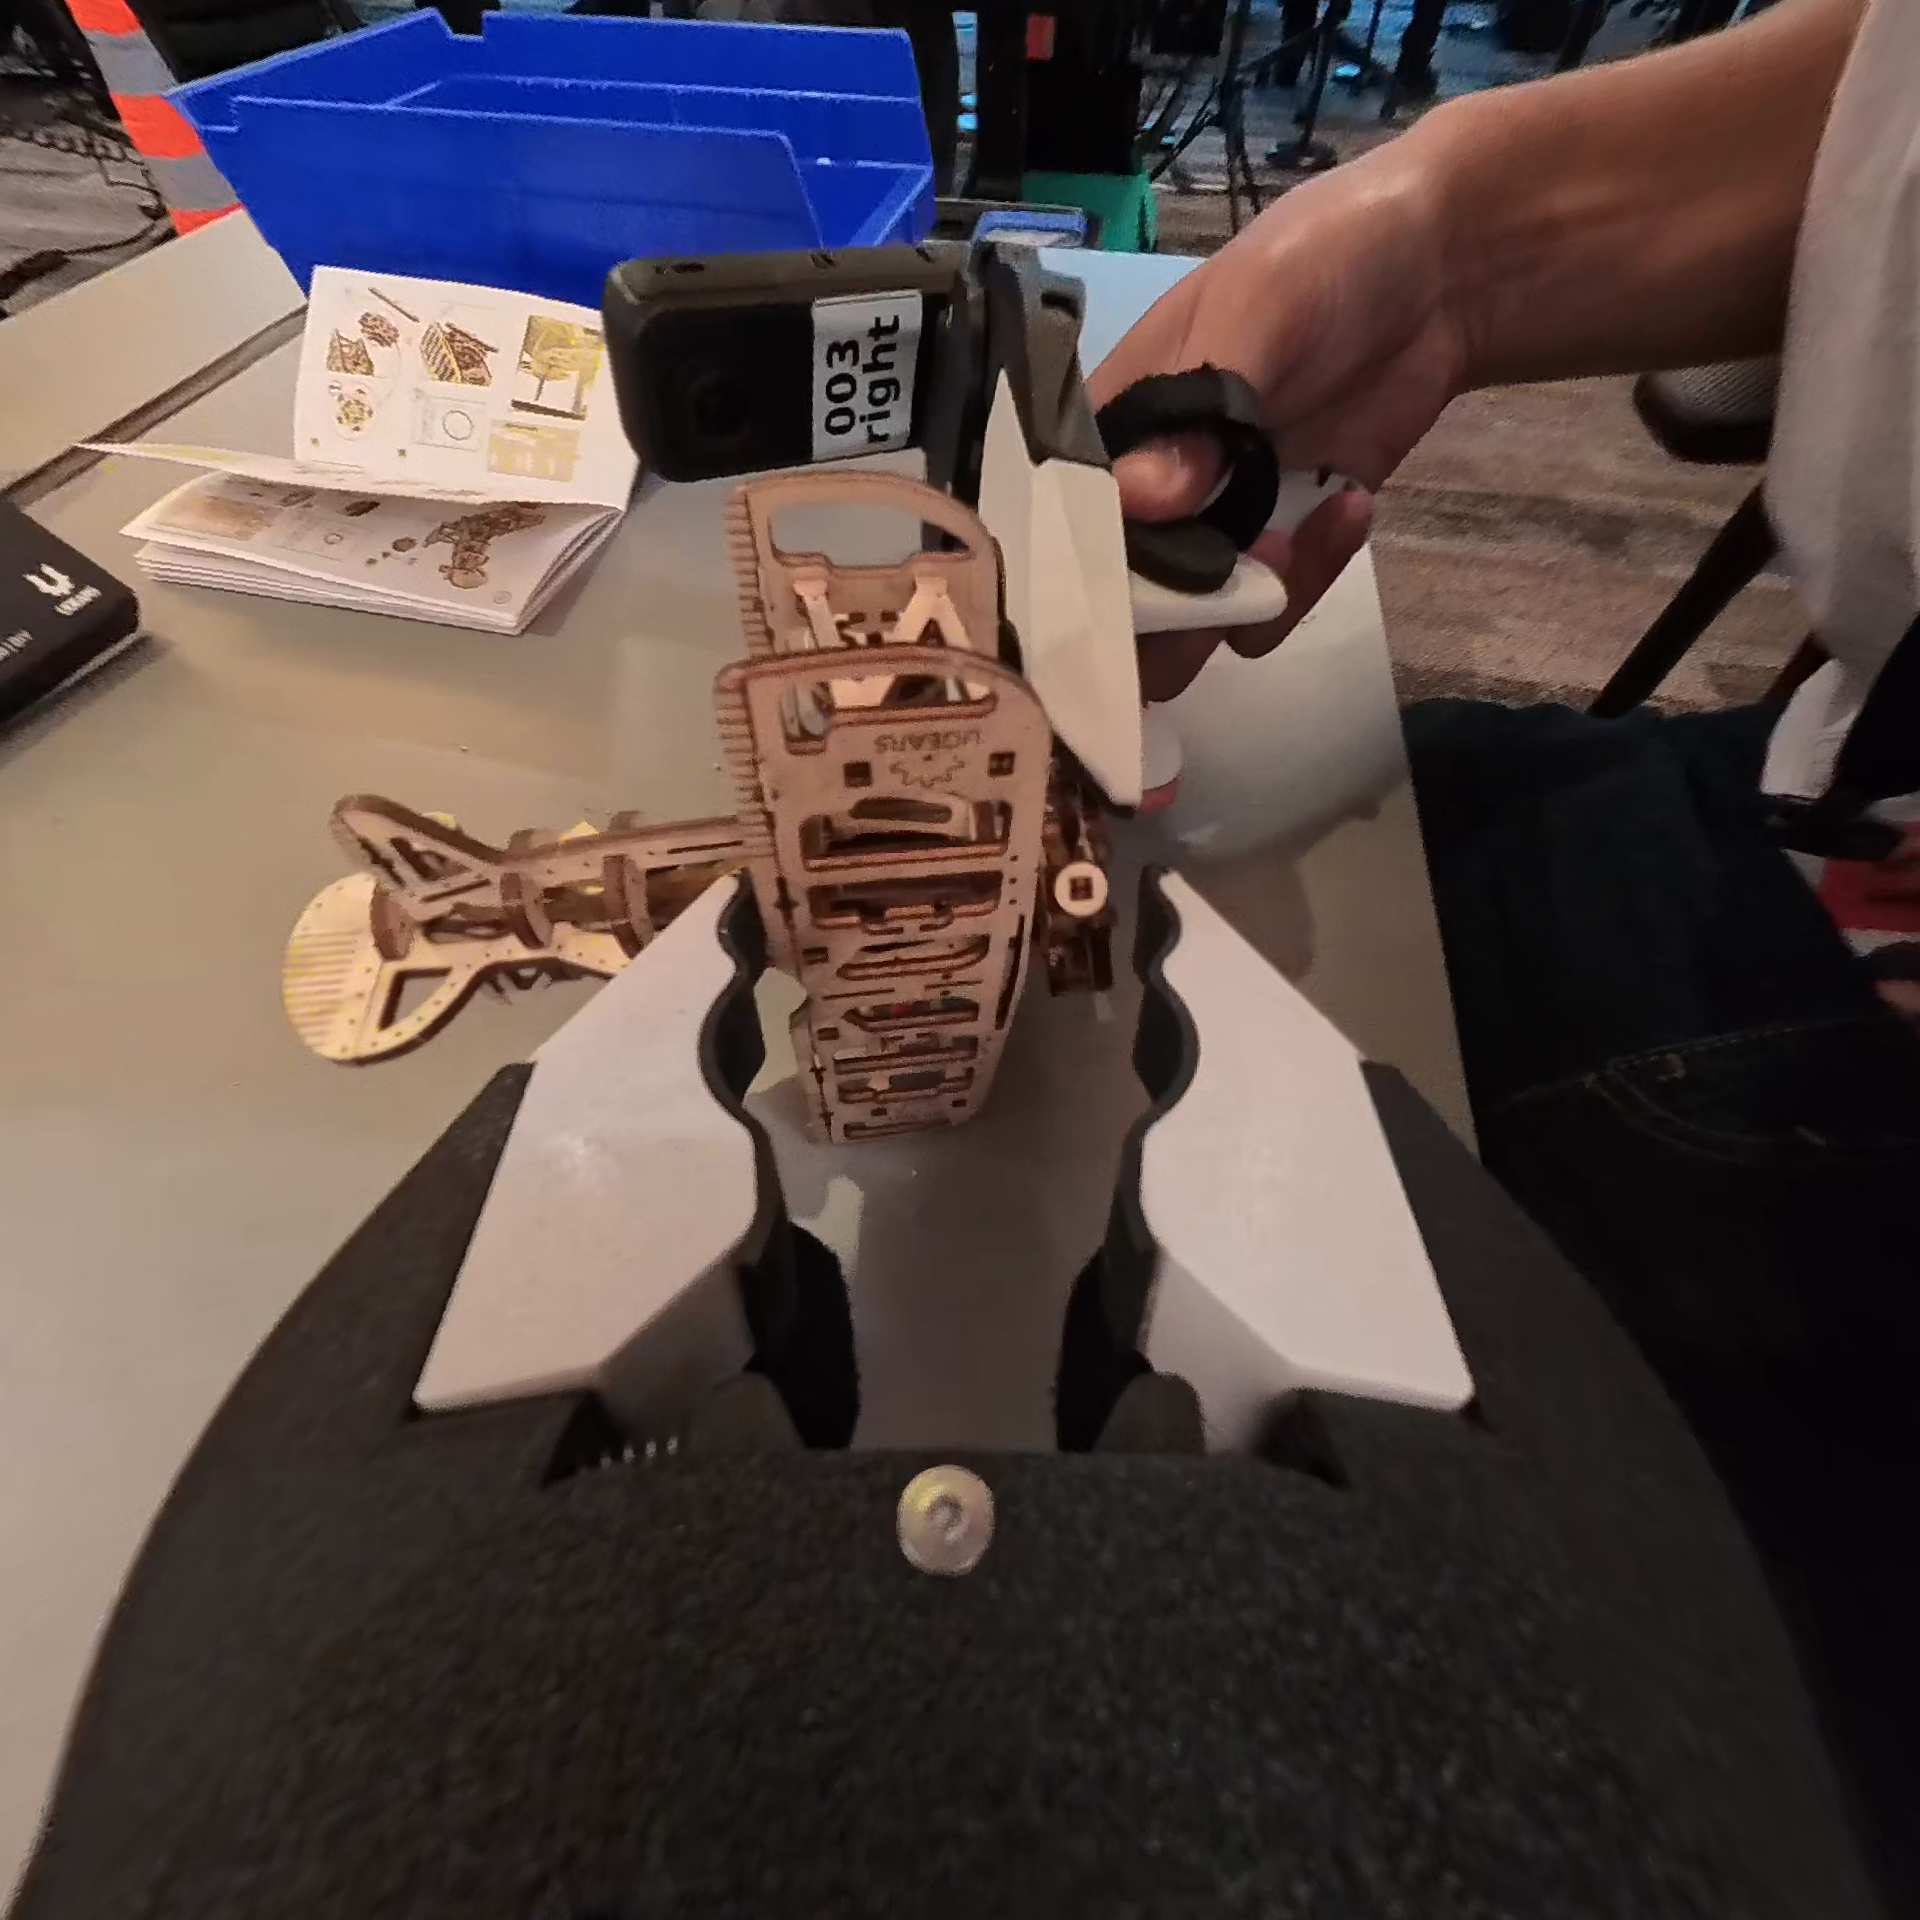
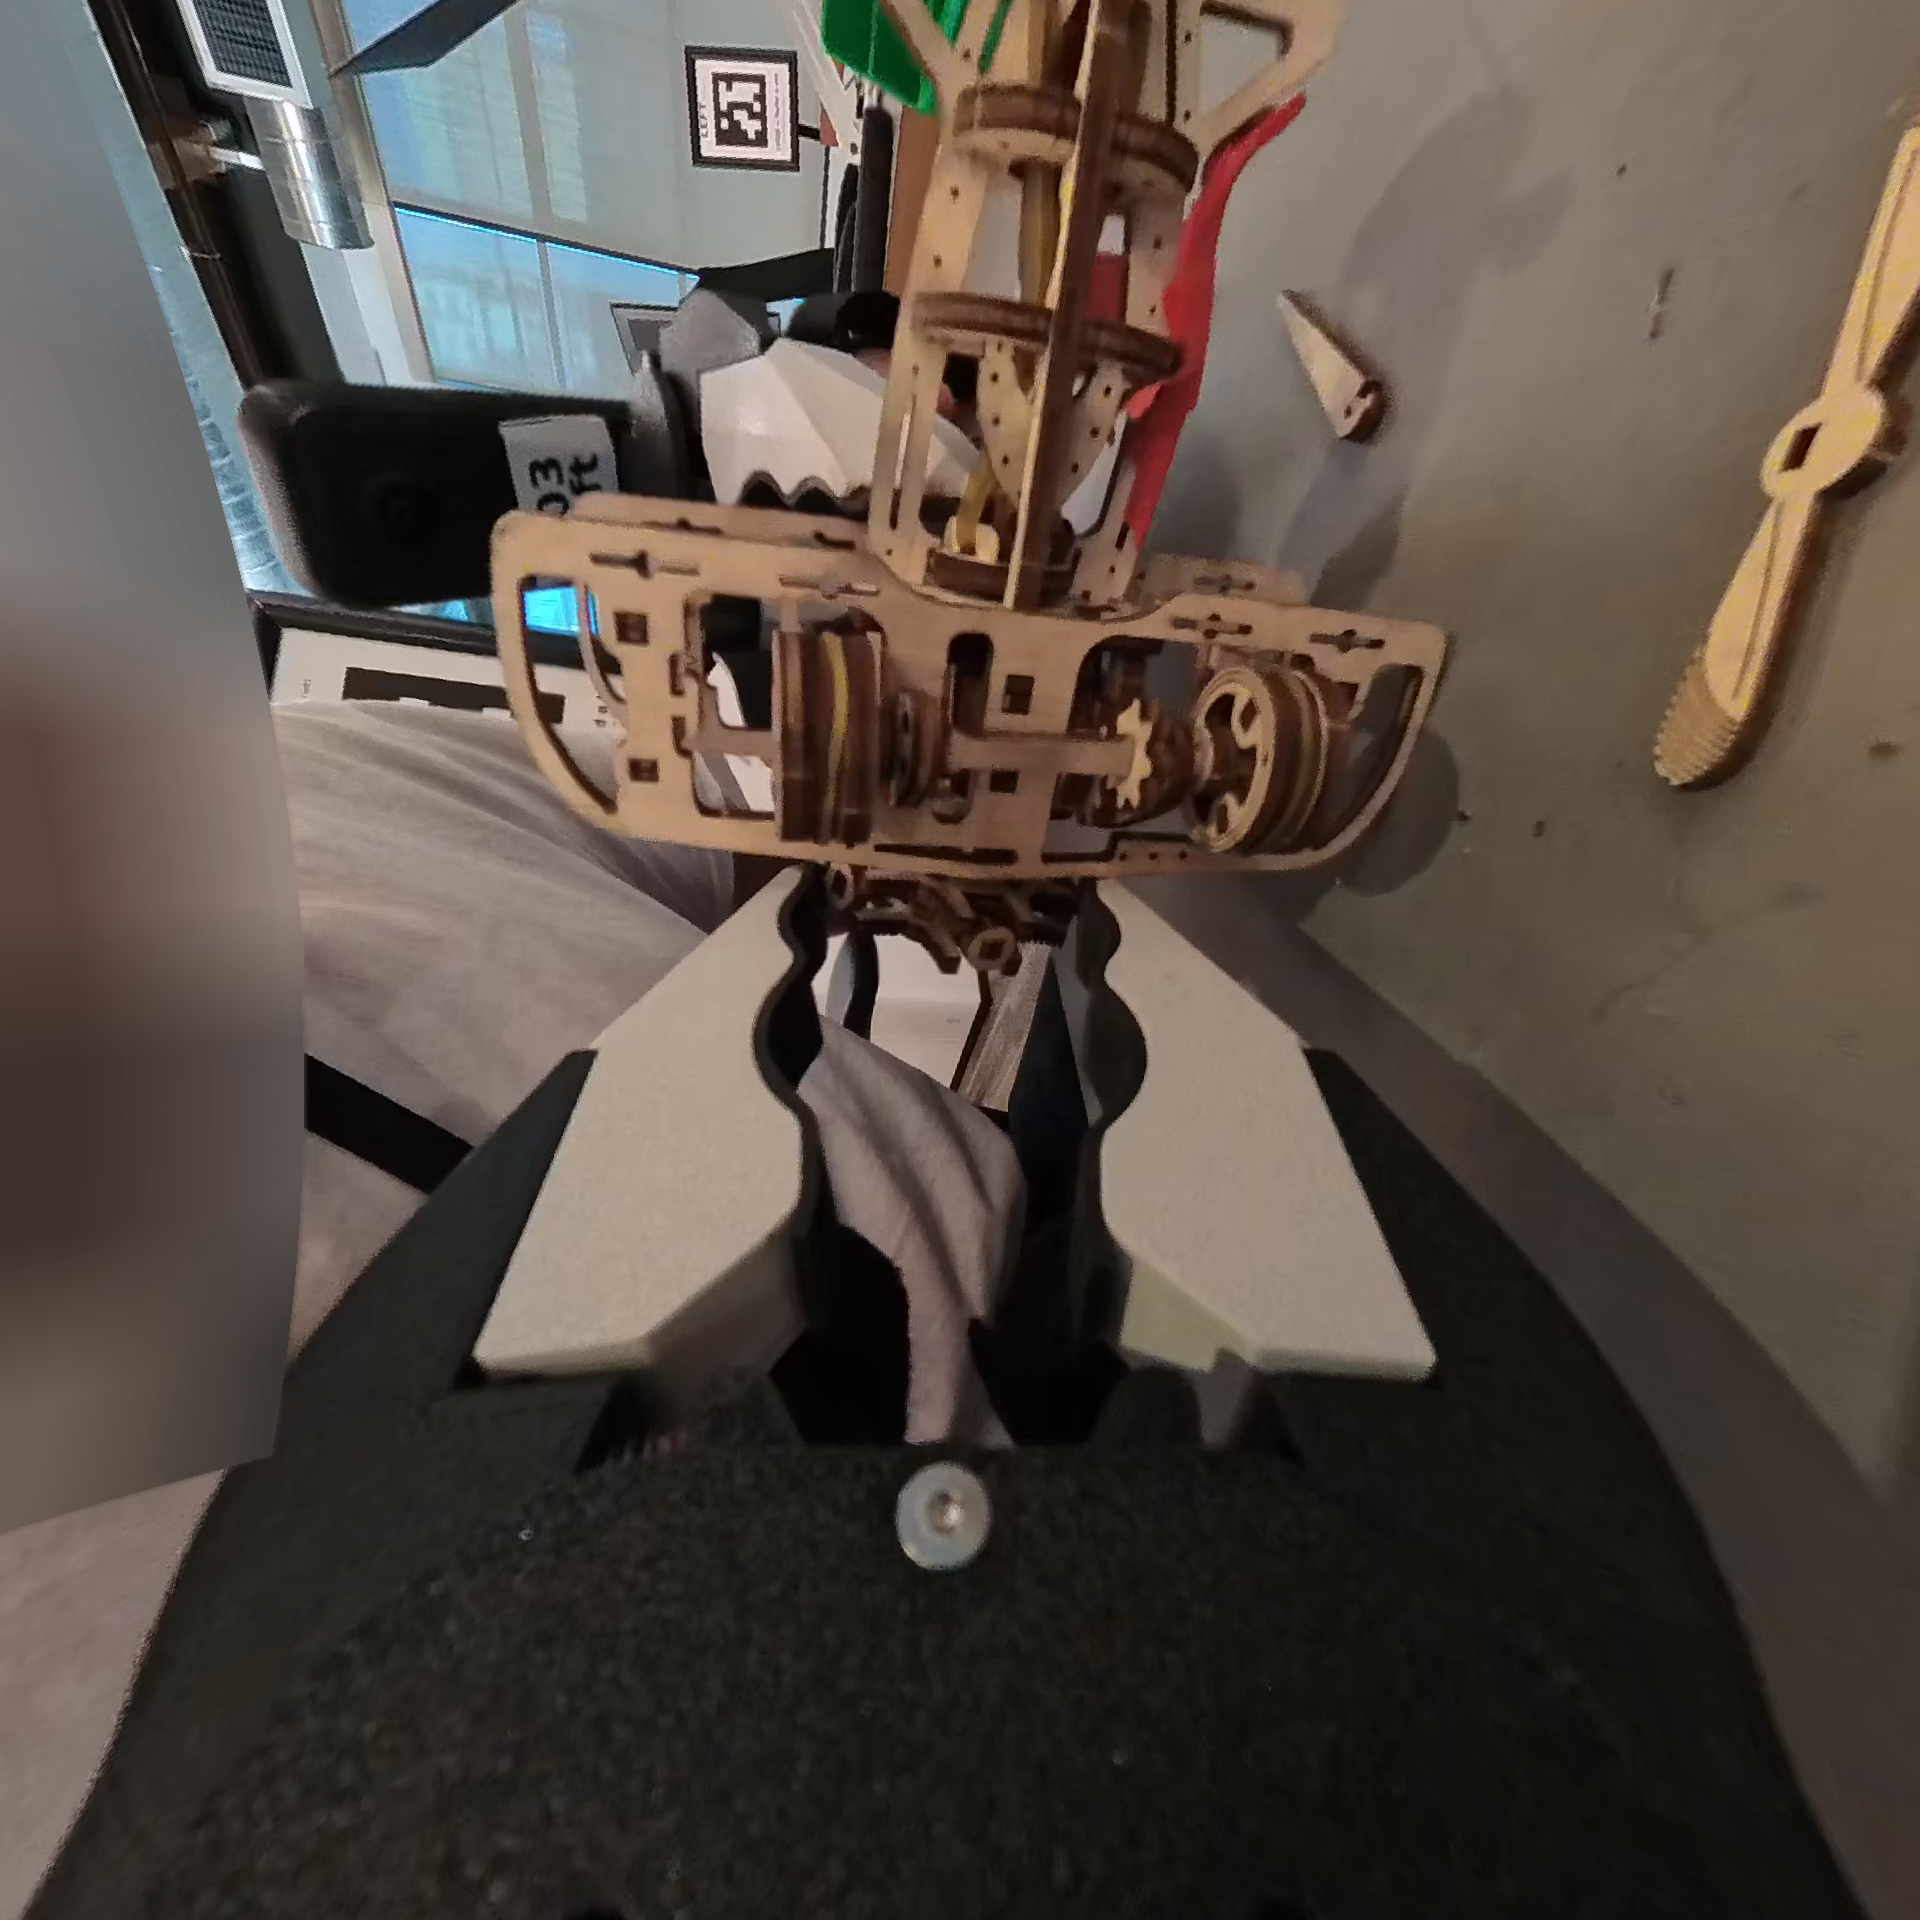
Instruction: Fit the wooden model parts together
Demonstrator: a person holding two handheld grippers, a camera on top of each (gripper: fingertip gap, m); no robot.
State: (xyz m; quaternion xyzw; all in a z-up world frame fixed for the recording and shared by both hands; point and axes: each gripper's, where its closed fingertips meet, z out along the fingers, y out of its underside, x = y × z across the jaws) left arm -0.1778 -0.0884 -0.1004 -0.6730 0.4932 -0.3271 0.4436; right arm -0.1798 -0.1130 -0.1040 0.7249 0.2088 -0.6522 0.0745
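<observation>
we hold the wooden plane model (image 1: 894, 831) between our 2 grippers, above the grey table (image 1: 208, 1039). the model stands on its side: its 2 wing plates point up and down, and its tail (image 1: 416, 914) reaches to the left, close over the table.

the left gripper (image 1: 940, 935) is spread wide. its 2 fingers stand at each side of the lower wing plate, and we see a clear gap on the right side; on the left side the finger is very near the wing edge, but we cannot tell if it touches. so it grips nothing.

the right gripper (image 2: 940, 914) comes from the nose side of the model. its fingers are half closed around the small gear parts under the wing, and they seem to pinch them, so we judge that this gripper alone carries the model.

on the table, seen in the right wrist view, the loose wooden propeller (image 2: 1808, 468) and a small wooden cone (image 2: 1330, 364) lie apart from the model. an open instruction booklet (image 1: 416, 447) and a blue bin (image 1: 582, 156) are further behind.

we think the step in hand is to steady the body, before the propeller goes on the nose. the next move asks the left gripper to close softly on the wing, because these thin plates can crack, and then the right one can let go and fetch the propeller.
</observation>
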